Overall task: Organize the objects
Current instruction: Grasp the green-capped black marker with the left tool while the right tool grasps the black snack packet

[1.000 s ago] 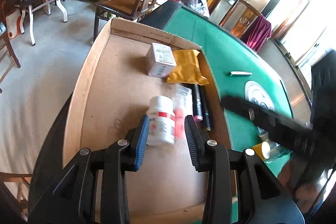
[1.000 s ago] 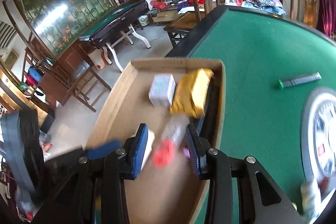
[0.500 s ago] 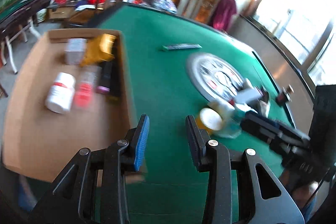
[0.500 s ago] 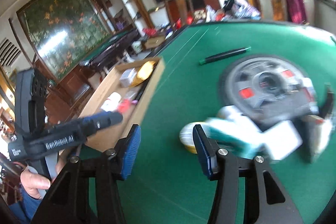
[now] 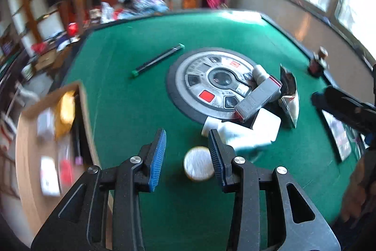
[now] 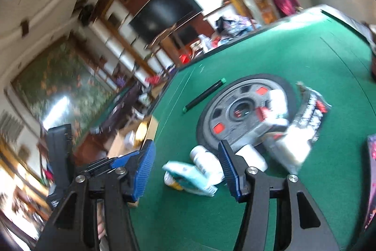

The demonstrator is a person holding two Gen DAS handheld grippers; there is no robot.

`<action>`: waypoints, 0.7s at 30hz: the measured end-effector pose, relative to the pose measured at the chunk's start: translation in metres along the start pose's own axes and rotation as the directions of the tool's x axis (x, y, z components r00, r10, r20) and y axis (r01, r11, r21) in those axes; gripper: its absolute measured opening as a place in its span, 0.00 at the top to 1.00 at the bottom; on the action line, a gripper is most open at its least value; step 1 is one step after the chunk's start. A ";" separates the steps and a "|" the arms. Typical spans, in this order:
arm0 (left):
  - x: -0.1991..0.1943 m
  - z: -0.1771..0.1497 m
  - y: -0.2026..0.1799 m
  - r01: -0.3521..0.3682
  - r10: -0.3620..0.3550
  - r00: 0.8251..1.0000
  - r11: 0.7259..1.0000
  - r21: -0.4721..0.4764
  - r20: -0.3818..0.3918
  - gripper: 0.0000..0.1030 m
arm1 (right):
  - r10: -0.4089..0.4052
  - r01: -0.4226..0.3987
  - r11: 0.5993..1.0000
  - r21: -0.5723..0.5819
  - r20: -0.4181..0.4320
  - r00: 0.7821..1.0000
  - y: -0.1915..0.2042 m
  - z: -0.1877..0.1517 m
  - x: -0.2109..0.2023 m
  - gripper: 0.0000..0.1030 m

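My left gripper (image 5: pixel 187 140) hangs open over the green table (image 5: pixel 131 109) with nothing between its blue pads. A round white-lidded jar (image 5: pixel 198 166) lies on the felt just under it. Past the jar is a pile with white bottles (image 5: pixel 237 133), a grey box (image 5: pixel 258 98) and a foil pouch (image 5: pixel 290 95). My right gripper (image 6: pixel 186 152) is empty and its jaws are opening. Beyond them lie a teal pouch (image 6: pixel 190 175), a white bottle (image 6: pixel 204 159) and the jar (image 6: pixel 171 180). The cardboard box (image 5: pixel 25 133) at the table's left edge holds several items.
A black pen with green ends (image 5: pixel 157 59) lies left of the round dial (image 5: pixel 199 84) set in the table's middle. A small brown bottle (image 5: pixel 317 62) stands at the far right edge. Printed packets (image 5: pixel 338 131) lie at the right. Chairs and another table stand behind.
Both grippers have swung right, away from the cardboard box, to the pile on the green felt. The right gripper's jaws have widened. The left gripper's gap looks the same.
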State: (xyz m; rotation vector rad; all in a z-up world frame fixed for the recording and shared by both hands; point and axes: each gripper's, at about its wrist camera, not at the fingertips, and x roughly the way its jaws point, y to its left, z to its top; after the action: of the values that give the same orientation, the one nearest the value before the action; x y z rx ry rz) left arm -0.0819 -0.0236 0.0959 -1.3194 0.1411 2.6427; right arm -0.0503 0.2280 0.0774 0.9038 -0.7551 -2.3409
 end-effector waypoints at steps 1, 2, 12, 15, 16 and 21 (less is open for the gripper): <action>0.005 0.008 0.002 -0.012 0.011 1.000 1.000 0.019 0.002 0.64 | 0.003 -0.003 0.999 0.033 0.009 1.000 -0.006 0.002 -0.002 0.44; 0.012 0.019 0.003 -0.018 0.018 1.000 0.999 0.044 0.000 0.64 | 0.012 -0.013 0.998 0.067 0.014 1.000 -0.013 0.003 -0.004 0.44; 0.114 0.112 0.018 -0.131 0.149 0.985 0.975 0.182 -0.088 0.64 | 0.048 -0.042 0.992 0.119 -0.049 0.998 -0.024 0.000 0.011 0.44; 0.141 0.125 0.028 -0.134 0.155 0.982 0.976 0.171 -0.112 0.64 | 0.034 -0.026 0.991 0.132 -0.056 0.998 -0.030 0.000 0.014 0.44; 0.147 0.127 0.031 -0.132 0.152 0.981 0.978 0.164 -0.120 0.64 | 0.031 -0.023 0.990 0.139 -0.056 0.998 -0.033 0.001 0.014 0.44; 0.180 0.135 0.042 -0.090 0.116 0.980 0.984 0.156 -0.163 0.64 | 0.004 0.003 0.989 0.151 -0.046 0.999 -0.041 0.003 0.014 0.44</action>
State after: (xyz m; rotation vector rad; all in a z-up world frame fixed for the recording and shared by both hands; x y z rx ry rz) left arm -0.3021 -0.0201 0.0332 -1.5254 0.4324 2.5391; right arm -0.0716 0.2494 0.0465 1.0177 -0.9229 -2.2777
